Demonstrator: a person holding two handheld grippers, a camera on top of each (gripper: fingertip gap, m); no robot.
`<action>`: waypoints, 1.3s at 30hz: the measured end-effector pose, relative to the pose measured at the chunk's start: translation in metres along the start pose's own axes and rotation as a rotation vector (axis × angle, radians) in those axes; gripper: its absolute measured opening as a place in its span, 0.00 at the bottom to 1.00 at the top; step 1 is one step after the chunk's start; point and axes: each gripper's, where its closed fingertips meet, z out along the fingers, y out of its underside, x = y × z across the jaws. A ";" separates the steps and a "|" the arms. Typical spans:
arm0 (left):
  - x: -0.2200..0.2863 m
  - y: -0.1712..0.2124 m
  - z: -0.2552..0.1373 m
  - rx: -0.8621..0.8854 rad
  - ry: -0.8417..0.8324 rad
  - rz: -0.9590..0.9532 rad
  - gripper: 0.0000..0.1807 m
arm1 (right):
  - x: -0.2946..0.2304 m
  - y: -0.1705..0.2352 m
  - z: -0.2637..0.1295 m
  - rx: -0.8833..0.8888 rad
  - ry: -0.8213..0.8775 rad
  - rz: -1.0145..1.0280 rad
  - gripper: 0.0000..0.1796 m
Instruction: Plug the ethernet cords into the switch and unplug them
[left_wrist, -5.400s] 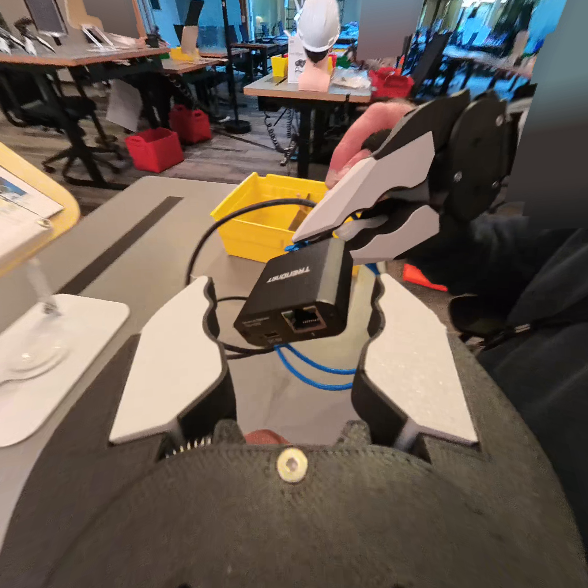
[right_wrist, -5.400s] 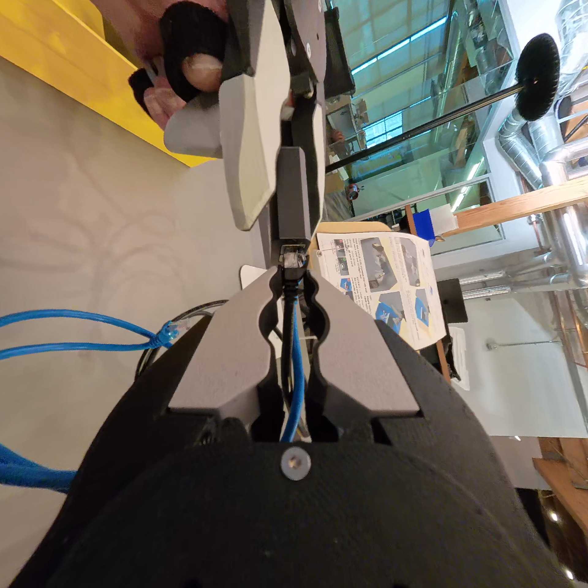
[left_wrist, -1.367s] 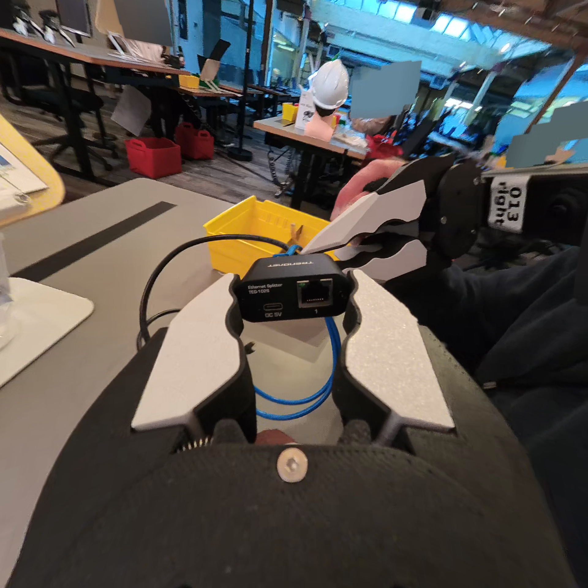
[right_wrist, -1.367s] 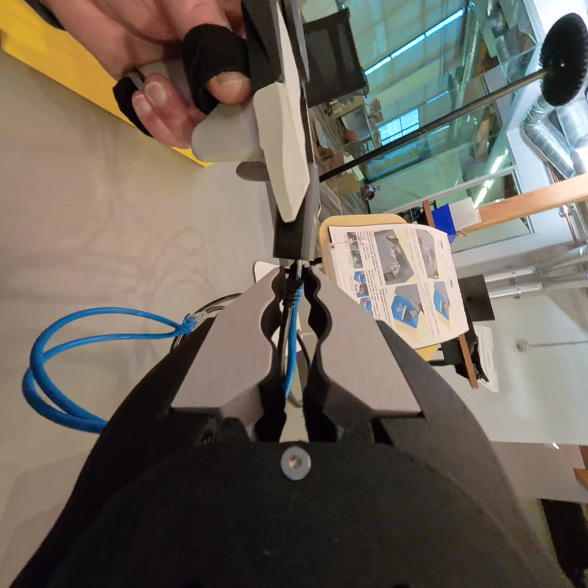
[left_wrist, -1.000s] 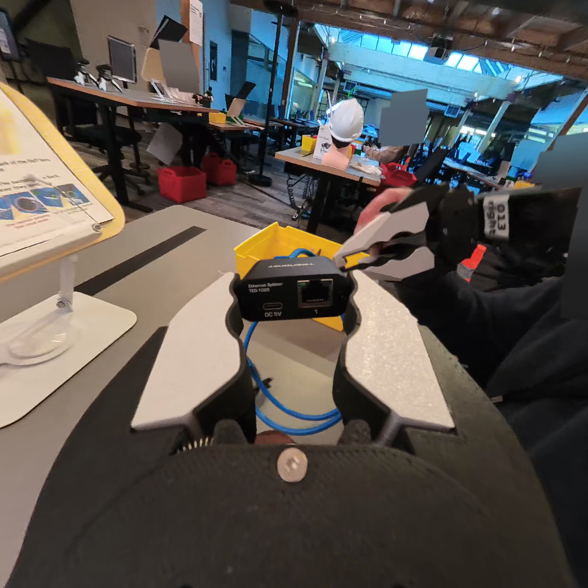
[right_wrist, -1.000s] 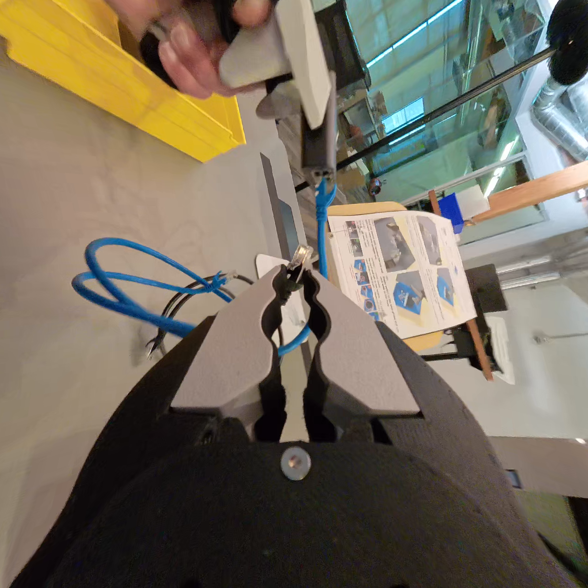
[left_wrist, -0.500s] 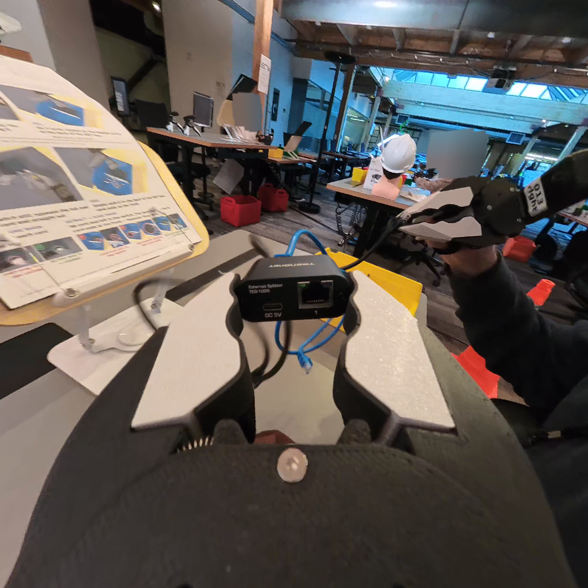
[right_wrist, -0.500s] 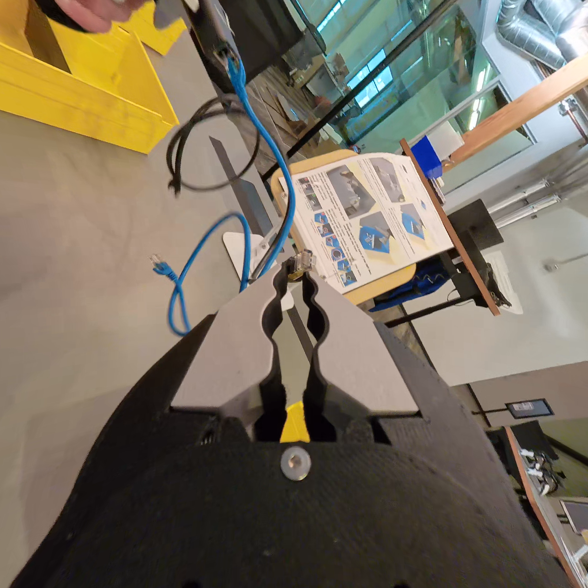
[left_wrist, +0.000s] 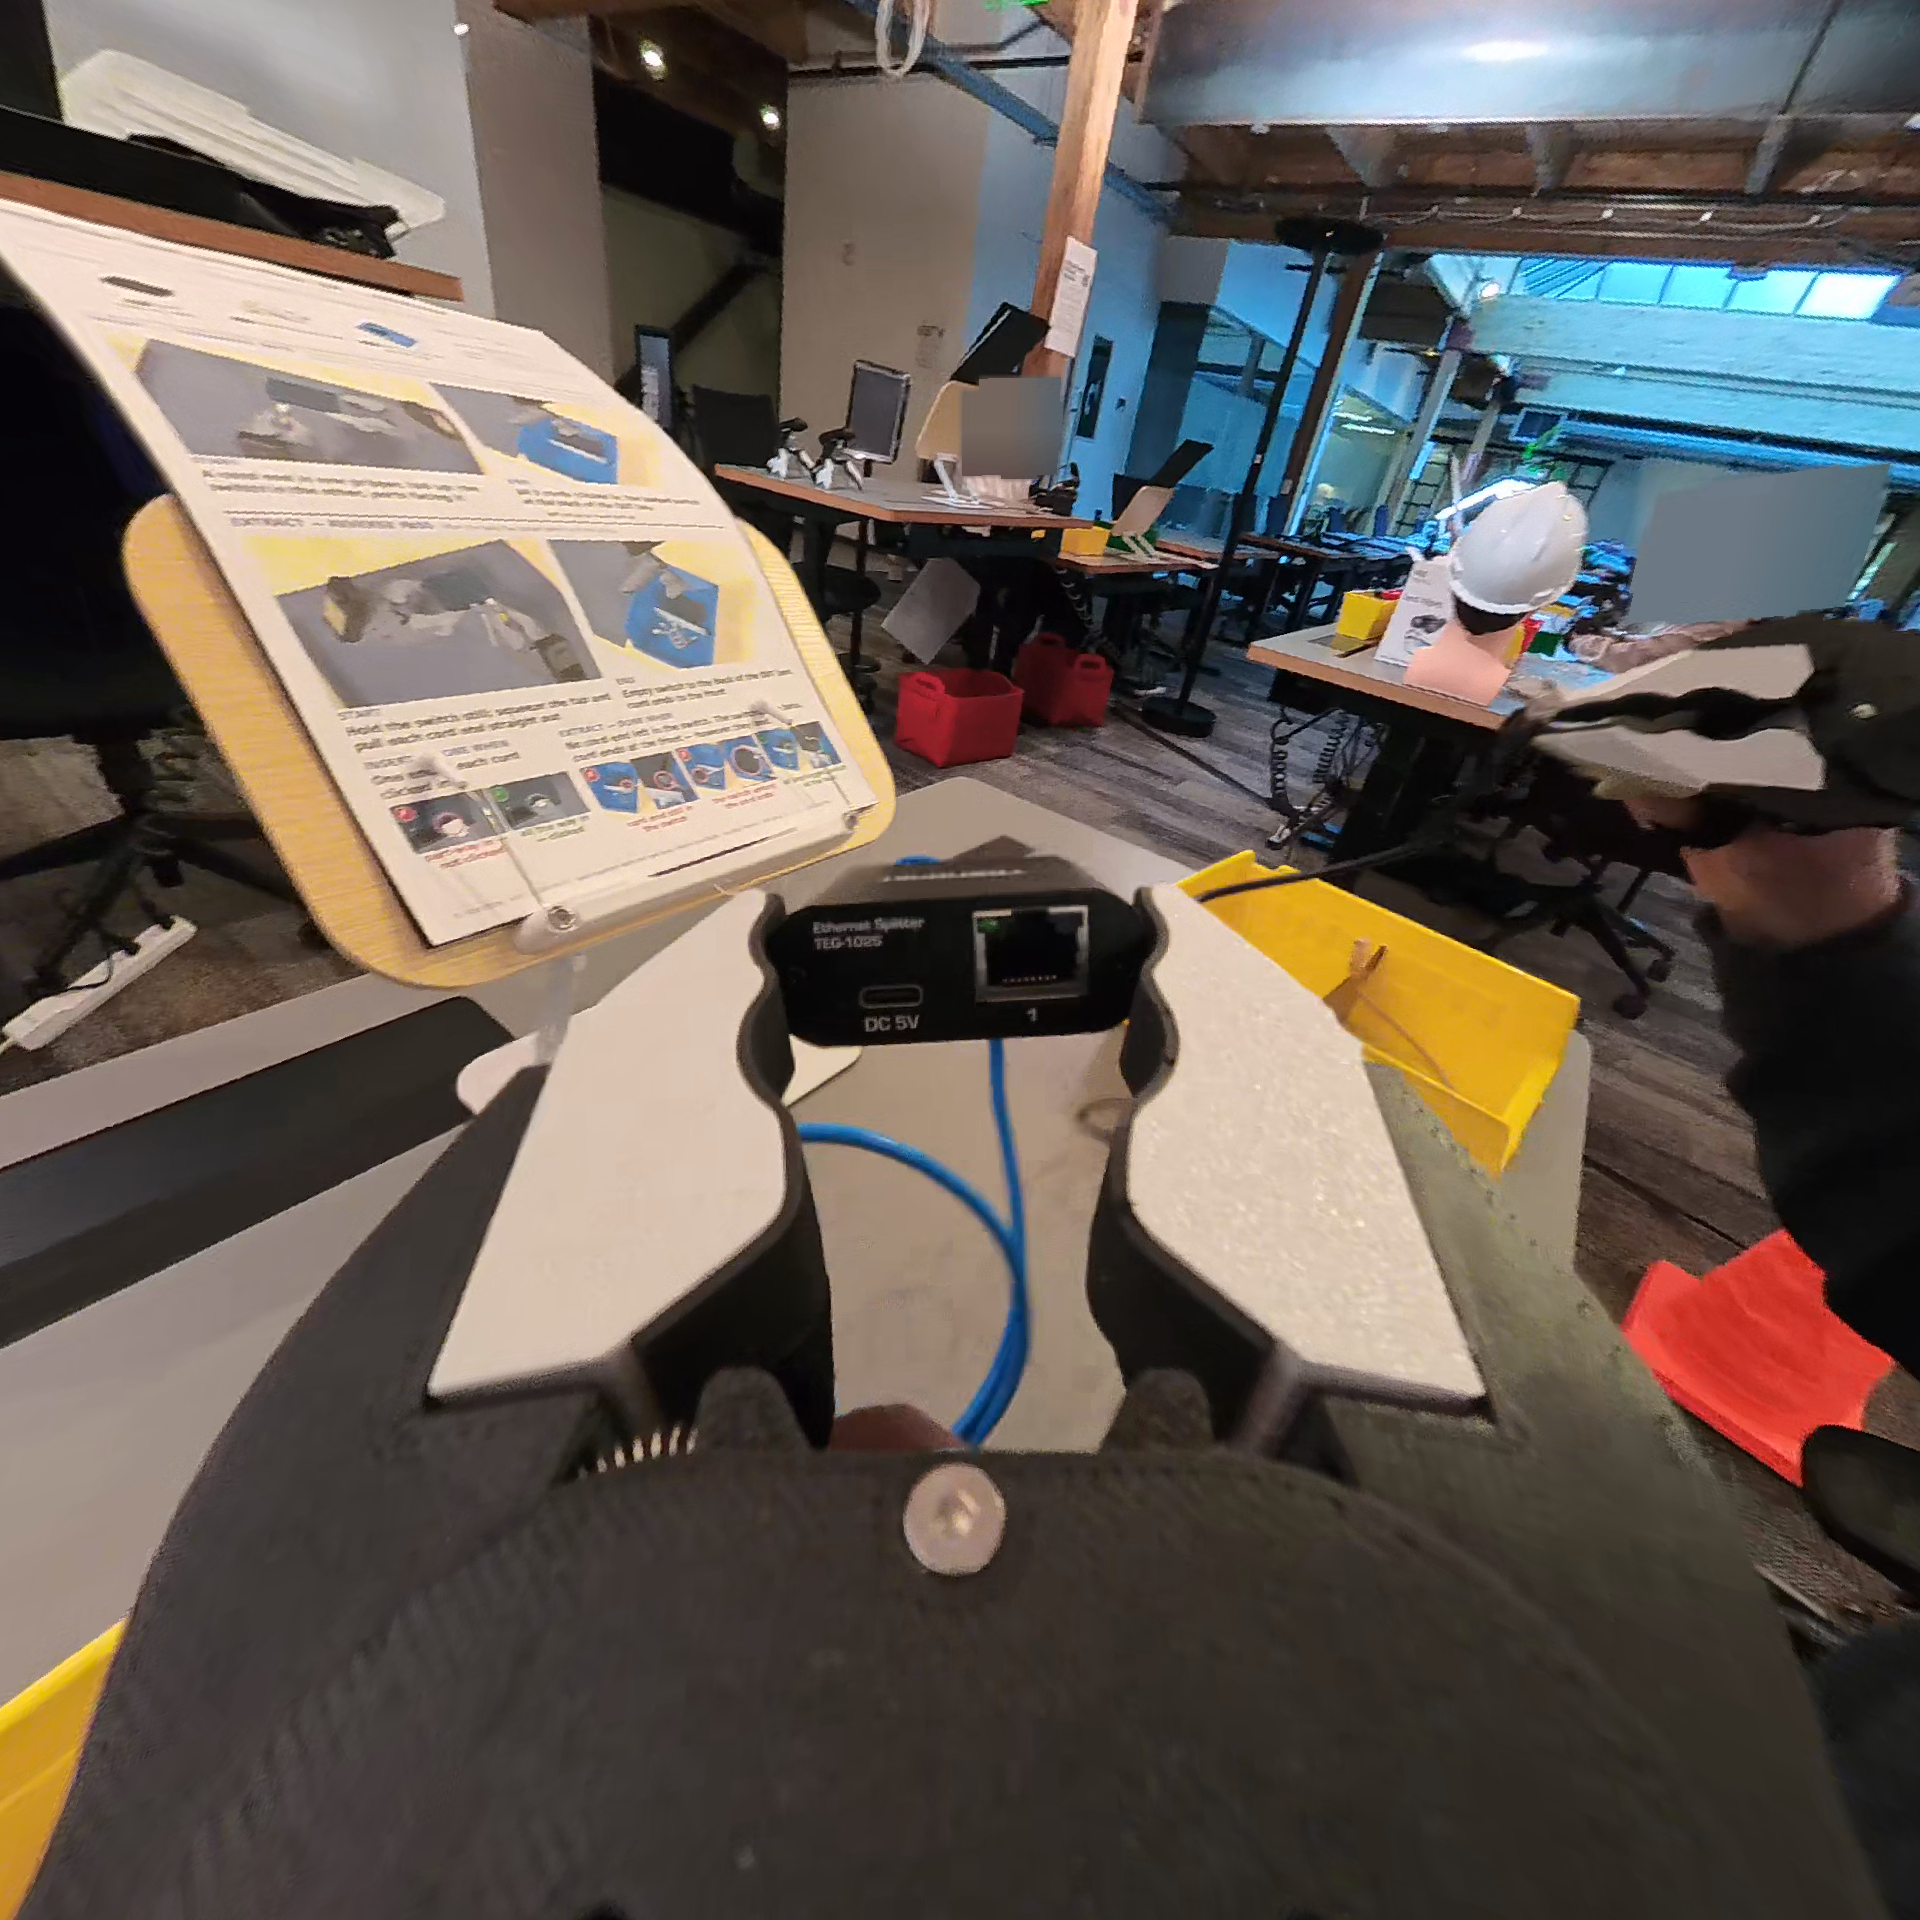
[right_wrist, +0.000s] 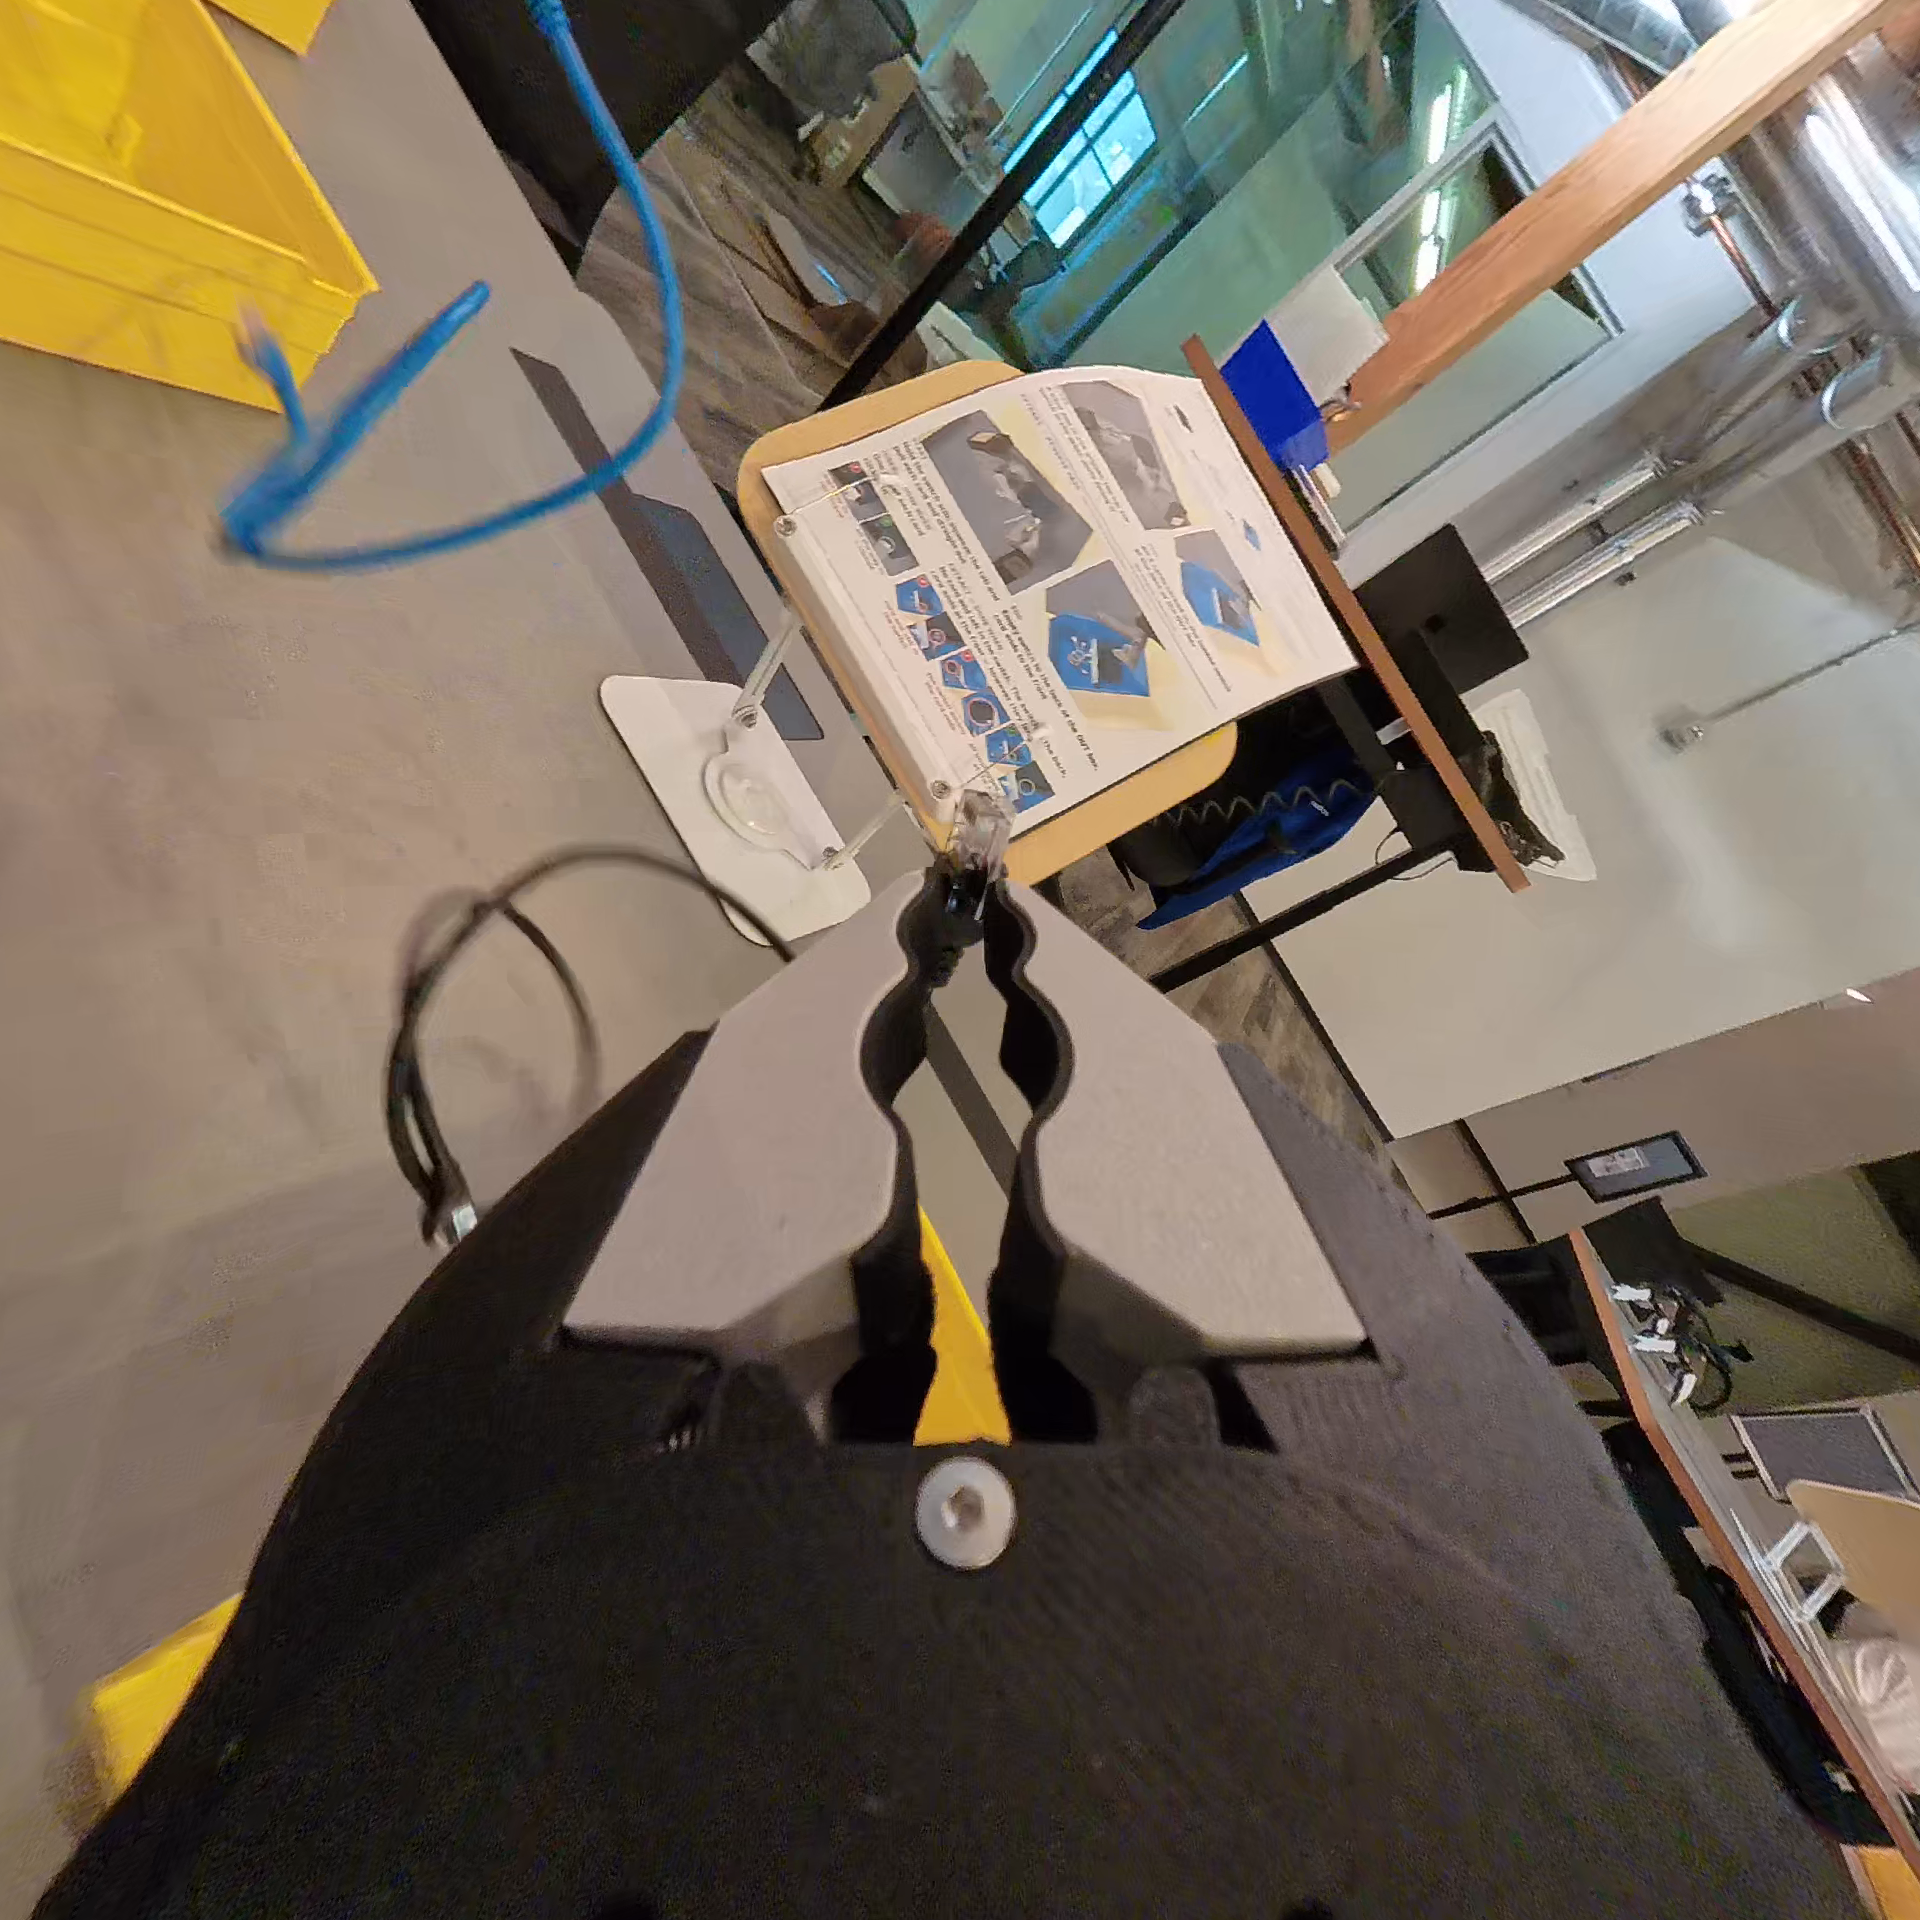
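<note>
Since unplugging, black cord (right_wrist: 961, 914) hangs clear — switch (left_wrist: 956, 961) still gripped.

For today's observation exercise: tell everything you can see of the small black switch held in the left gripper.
The switch is a small black box with rounded corners and a matte, plastic look. Its near face shows one empty network port and a slim oval power socket. It sits level, clamped at both ends between the left gripper fingers, above the grey table. A blue cord hangs behind it.
</note>
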 end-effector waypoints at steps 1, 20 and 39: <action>-0.003 0.001 -0.001 -0.004 -0.007 0.000 0.34 | 0.003 0.001 -0.001 -0.001 0.008 0.000 0.04; 0.002 0.006 0.004 -0.037 0.007 0.027 0.34 | 0.071 -0.007 -0.058 -0.028 0.207 -0.009 0.03; 0.016 0.010 0.010 -0.055 0.045 0.034 0.34 | 0.028 0.091 -0.088 -0.347 0.141 0.053 0.03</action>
